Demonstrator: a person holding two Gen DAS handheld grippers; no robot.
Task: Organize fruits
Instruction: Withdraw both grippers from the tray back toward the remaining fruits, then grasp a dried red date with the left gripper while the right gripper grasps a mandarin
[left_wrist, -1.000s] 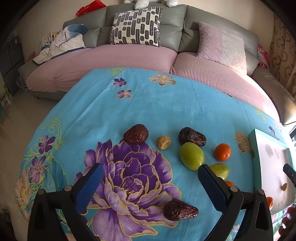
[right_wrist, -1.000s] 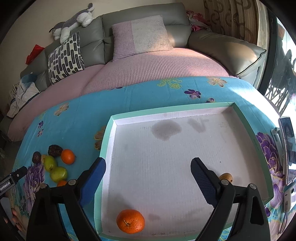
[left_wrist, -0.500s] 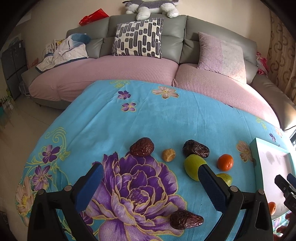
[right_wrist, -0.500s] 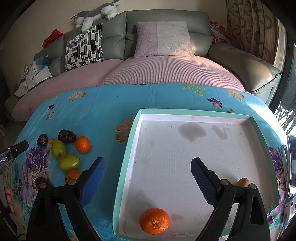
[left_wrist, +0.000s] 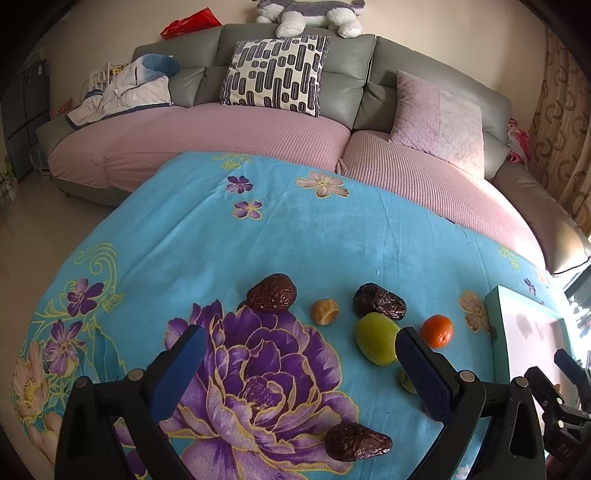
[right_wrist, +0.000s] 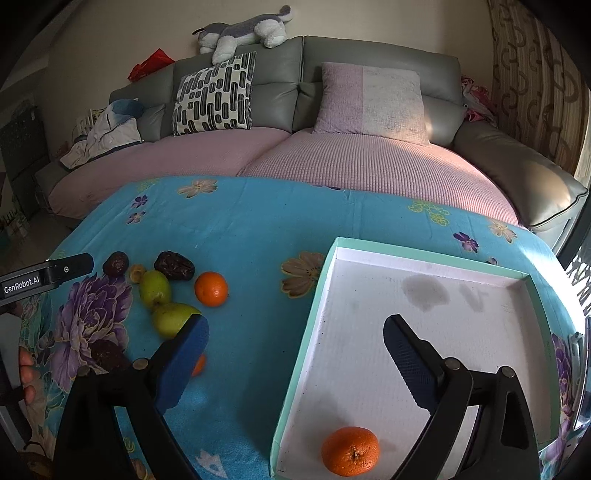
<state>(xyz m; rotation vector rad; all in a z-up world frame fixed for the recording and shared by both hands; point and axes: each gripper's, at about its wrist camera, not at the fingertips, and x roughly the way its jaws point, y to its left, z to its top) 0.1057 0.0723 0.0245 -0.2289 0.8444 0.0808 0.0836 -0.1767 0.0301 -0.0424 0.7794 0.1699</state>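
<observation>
Loose fruit lies on the blue flowered cloth (left_wrist: 295, 229): three dark dates (left_wrist: 272, 292) (left_wrist: 378, 301) (left_wrist: 357, 441), a small tan fruit (left_wrist: 324, 312), a green fruit (left_wrist: 376, 343) and a small orange (left_wrist: 437, 331). My left gripper (left_wrist: 297, 365) hovers open over the purple flower, holding nothing. In the right wrist view the white tray (right_wrist: 517, 275) with a mint rim holds an orange (right_wrist: 350, 451). My right gripper (right_wrist: 295, 350) is open and empty, straddling the tray's left rim. Two green fruits (right_wrist: 155, 288) (right_wrist: 173, 319) and an orange (right_wrist: 211, 289) lie left of it.
A grey sofa (left_wrist: 354, 66) with pink seat covers, cushions and a plush toy stands behind the table. Clothes (left_wrist: 125, 92) lie at its left end. A hand (right_wrist: 27, 373) holds the left gripper's body (right_wrist: 44, 277) at the far left.
Both grippers have pulled back and tilted up. The right gripper has swung left, from over the tray's middle to across its left rim. The fruits have not moved.
</observation>
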